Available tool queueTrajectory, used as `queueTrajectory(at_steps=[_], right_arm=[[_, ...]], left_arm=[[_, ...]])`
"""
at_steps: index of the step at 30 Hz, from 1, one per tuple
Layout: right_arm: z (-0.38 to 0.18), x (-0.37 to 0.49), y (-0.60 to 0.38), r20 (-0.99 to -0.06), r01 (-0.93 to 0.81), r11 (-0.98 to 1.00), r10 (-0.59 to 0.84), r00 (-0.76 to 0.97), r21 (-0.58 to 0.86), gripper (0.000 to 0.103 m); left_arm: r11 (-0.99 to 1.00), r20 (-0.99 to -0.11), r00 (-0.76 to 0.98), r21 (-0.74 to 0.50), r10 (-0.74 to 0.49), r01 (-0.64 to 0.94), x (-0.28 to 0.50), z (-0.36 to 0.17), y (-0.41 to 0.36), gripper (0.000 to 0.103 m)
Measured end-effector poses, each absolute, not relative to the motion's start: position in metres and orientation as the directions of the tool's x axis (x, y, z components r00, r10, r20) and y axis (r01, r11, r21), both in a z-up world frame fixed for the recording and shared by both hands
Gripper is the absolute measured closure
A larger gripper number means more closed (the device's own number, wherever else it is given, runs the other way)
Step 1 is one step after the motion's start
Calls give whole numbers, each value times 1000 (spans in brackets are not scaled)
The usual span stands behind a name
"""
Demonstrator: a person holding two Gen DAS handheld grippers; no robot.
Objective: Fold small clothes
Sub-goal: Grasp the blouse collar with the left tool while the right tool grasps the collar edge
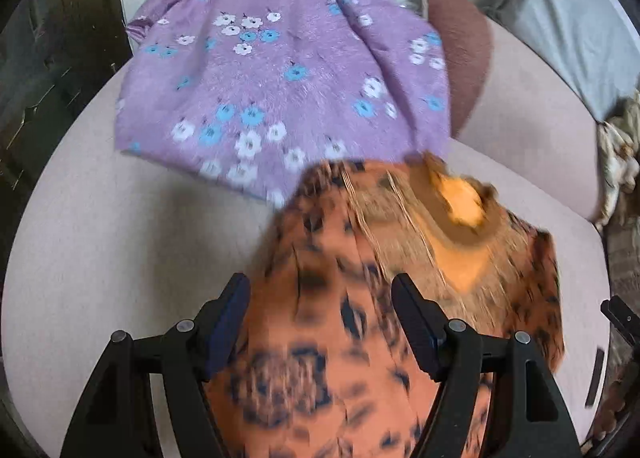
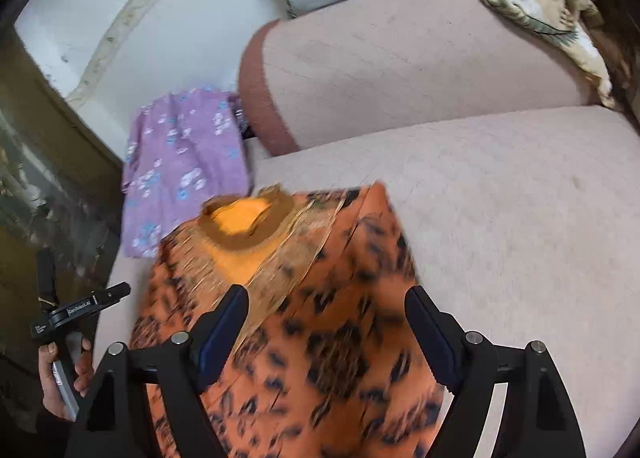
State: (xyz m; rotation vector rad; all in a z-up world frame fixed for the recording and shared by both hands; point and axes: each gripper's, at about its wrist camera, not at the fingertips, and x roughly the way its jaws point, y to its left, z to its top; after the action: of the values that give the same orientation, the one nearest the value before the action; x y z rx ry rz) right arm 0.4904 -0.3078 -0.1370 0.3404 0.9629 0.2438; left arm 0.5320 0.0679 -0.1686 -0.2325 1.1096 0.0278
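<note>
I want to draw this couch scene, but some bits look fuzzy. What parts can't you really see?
- Orange patterned garment: its print is smeared by motion blur in both wrist views, and its near end is cut off by the bottom edge.
- Purple flowered garment: its near corner is hidden under the orange one in both views.
- Cream printed cloth: cut off by the fisheye edge.

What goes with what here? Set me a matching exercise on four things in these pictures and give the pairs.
Things:
1. purple floral garment
2. orange patterned garment
3. left tongs
4. grey pillow

States:
A. open above orange cloth
B. nearest the cameras, neckline facing away
C. at the sofa's back
D. spread beyond the orange one

Pairs: 1-D, 2-B, 3-A, 4-C
</note>
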Motion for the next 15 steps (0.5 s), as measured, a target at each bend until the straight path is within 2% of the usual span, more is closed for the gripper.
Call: queueTrajectory(at_steps=[5, 8, 9, 10, 11, 12, 13, 15], right_arm=[[-162, 578, -312, -808, -29, 922, 353, 472, 386, 21], [-185, 619, -311, -847, 6, 937, 312, 430, 349, 29], [-197, 631, -310, -856, 20, 936, 312, 412, 350, 39], [-205, 637, -310, -868, 40, 939, 299, 396, 341, 51], [-213, 642, -308, -879, 45, 941, 296, 374, 336, 55], [-222, 646, -306, -886, 41, 942, 299, 355, 334, 62], [-229, 648, -303, -894, 37, 947, 288, 343, 319, 63], [-238, 649, -298, -910, 35, 960, 253, 329, 279, 63]], left_arm=[[981, -913, 403, -129, -59, -148, 594, -200, 69, 30], [981, -923, 379, -127, -62, -150, 612, -216, 72, 34], [982, -925, 375, -124, -62, -145, 614, -221, 72, 37], [981, -928, 368, -126, -65, -145, 615, -226, 74, 52], [978, -932, 351, -147, -88, -145, 616, -234, 75, 60], [973, -934, 338, -174, -115, -149, 616, -239, 78, 61], [970, -931, 341, -189, -127, -154, 616, -241, 80, 61], [976, -926, 356, -179, -124, -125, 617, -239, 79, 71]])
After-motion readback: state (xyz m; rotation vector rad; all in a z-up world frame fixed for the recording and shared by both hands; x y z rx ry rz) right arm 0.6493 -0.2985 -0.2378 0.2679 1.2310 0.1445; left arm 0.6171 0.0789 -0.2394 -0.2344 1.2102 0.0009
